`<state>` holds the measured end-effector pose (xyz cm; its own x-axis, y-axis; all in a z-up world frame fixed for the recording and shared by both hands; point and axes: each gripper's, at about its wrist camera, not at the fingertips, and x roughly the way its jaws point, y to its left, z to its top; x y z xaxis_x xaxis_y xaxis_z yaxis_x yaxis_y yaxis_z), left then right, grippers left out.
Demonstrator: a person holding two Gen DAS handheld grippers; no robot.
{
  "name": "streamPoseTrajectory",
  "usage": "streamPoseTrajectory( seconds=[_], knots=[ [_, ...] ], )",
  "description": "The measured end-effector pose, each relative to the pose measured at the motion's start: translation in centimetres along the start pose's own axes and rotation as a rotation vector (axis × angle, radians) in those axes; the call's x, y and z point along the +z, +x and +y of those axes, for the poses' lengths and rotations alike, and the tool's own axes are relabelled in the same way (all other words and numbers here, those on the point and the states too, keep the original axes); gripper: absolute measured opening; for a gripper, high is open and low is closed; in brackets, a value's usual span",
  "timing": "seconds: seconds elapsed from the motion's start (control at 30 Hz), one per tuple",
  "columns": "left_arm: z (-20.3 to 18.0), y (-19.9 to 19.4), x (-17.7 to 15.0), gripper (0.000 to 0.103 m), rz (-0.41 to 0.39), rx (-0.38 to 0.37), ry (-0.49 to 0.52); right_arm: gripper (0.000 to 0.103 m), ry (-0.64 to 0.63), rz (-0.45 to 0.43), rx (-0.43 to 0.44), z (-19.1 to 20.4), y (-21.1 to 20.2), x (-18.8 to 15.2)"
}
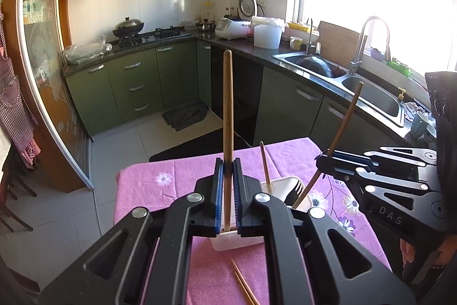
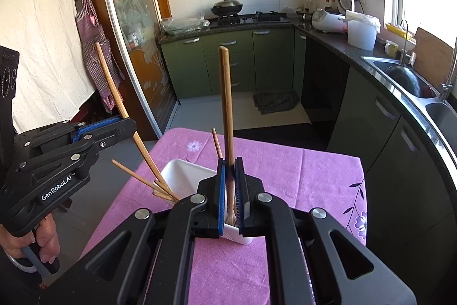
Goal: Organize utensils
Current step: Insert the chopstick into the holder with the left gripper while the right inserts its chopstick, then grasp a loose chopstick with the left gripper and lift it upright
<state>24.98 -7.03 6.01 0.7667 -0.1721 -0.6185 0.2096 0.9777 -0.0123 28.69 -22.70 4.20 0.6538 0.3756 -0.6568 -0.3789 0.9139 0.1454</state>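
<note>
Looks partly done, perhaps around the middle. Clamps the left gripper (image 1: 227,170) shut on the left stick (image 1: 228,110), a wooden chopstick held about upright between the blue pads. Clamps the right gripper (image 2: 230,165) likewise on the right stick (image 2: 227,105), also wooden and near upright. Shows, from the opposite camera each time, the lower end of each held stick reaching down into the white holder (image 2: 182,167), which stands about mid-table on the purple cloth (image 2: 300,176), nearer the front edge than the far one. Cannot tell whether either end rests on the holder's bottom or hangs above it. Counts as already sorted: a black fork (image 1: 295,189) in the holder's right part, a leaning stick (image 1: 265,162) at its far side, and two more sticks (image 2: 134,172) slanting out of the left part beside the left stick. Leaves a loose pair (image 1: 242,285) of chopsticks flat on the cloth just in front of the holder, toward the table's near edge, touching nothing else. Remains, as a judgement: lower both held sticks fully, let go, then fetch the loose pair and stand it with the others. Sees no further utensils on the table, though the grippers hide much of the near cloth. Risks, on release, a tilted stick tipping the light holder or sliding out over its rim.
</note>
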Motion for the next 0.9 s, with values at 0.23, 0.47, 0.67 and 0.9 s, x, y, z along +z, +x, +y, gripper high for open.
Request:
streamPoseTrajectory(
  seconds=[0.23,0.47,0.67,0.9],
  knots=[
    [0.2,-0.5,-0.5,0.015,0.027,0.003,-0.004,0.009,-0.016,-0.024,0.017,0.6,-2.2,-0.7],
    [-0.3,-5.4,-1.1,0.042,0.004,-0.006,-0.012,0.015,-0.046,-0.071,0.019,1.0,-7.9,-3.7],
    [-1.5,-3.6,-8.3,0.042,0.227,-0.049,-0.022,0.019,-0.059,0.067,0.003,-0.1,-5.8,-10.5],
    [-1.6,4.6,-18.3,0.023,0.582,-0.099,-0.123,0.019,-0.017,0.240,-0.007,-2.4,-0.3,-16.9]
  ],
)
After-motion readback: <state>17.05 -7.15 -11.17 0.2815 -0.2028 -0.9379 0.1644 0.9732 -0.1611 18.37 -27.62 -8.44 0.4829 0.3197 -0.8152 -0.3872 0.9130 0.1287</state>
